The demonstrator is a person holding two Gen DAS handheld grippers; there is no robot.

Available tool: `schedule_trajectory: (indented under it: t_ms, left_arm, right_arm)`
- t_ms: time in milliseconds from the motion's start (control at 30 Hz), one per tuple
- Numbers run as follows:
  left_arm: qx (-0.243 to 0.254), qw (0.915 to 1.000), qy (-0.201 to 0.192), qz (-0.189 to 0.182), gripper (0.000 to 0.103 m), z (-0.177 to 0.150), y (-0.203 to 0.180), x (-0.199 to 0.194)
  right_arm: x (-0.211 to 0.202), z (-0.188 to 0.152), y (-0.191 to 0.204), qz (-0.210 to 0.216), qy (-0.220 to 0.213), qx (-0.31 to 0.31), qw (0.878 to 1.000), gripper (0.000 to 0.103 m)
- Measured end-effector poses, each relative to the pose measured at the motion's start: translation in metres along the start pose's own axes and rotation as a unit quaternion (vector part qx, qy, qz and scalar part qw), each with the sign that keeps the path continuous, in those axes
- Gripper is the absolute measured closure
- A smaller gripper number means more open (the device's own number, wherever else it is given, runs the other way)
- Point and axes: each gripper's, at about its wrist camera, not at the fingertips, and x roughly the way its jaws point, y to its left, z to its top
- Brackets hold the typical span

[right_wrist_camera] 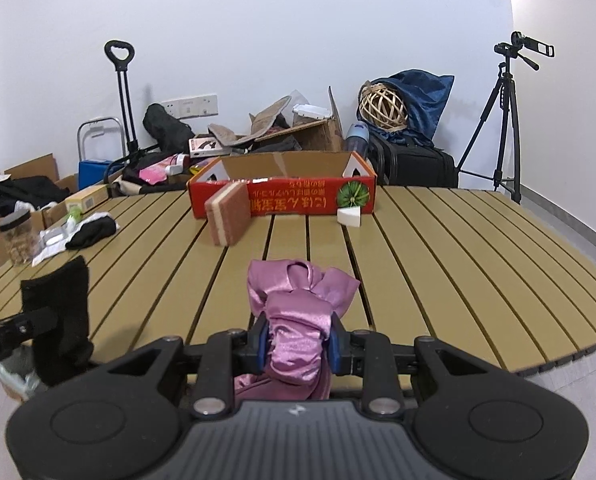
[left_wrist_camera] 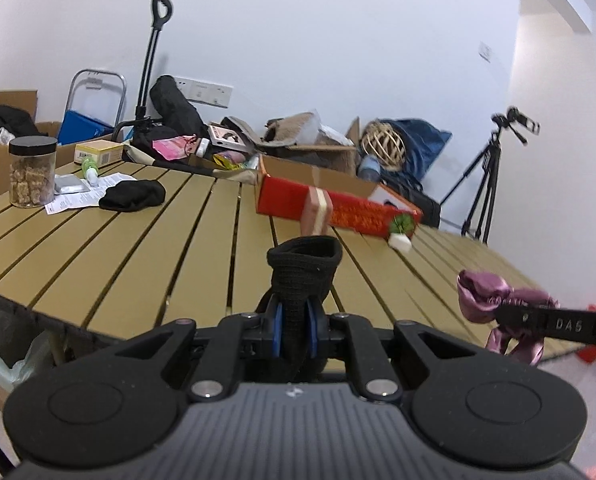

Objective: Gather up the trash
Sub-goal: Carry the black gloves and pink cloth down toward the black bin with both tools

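left gripper (left_wrist_camera: 295, 322) clamped on black sock (left_wrist_camera: 302, 270), right gripper (right_wrist_camera: 298, 340) pinching pink satin cloth (right_wrist_camera: 298, 300), both above tabletop (right_wrist_camera: 438, 264) near edge. risk: slick satin slipping out; dangling ends snagging slats.

even, soft indoor light fills both fisheye views; white wall (right_wrist_camera: 298, 40) bright w/o glare, shadows faint under clutter. strong barrel distortion: slatted bench (right_wrist_camera: 438, 260) bows, dark vignette at frame corners. left-wrist view shows motion blur on red box (left_wrist_camera: 338, 204) & tripod (left_wrist_camera: 494, 168); right-wrist view sharper. near hand-held gripper (right_wrist_camera: 298, 340) body slightly soft, satin cloth (right_wrist_camera: 298, 304) catching small highlights.
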Motion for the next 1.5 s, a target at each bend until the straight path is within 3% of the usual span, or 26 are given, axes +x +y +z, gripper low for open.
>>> schedule_trajectory:
  t_ms: [367, 933, 1500]
  left_arm:
    - [0.028, 0.9991, 0.032, 0.003, 0.09, -0.037, -0.016, -0.011]
    - [0.076, 0.9919, 0.1, 0.018, 0.09, -0.08, -0.032, -0.011]
    - [0.087, 0.9716, 0.219, 0.026, 0.09, -0.129, -0.04, 0.029]
  right_arm:
    - [-0.033, -0.052, -0.016, 0.02, 0.018, -0.013, 1.0, 0.077]
    - [-0.02, -0.124, -0.051, 0.036, 0.073, 0.012, 0.997, 0.077]
    - [0.028, -0.179, -0.078, 0.039, 0.136, 0.03, 0.99, 0.077]
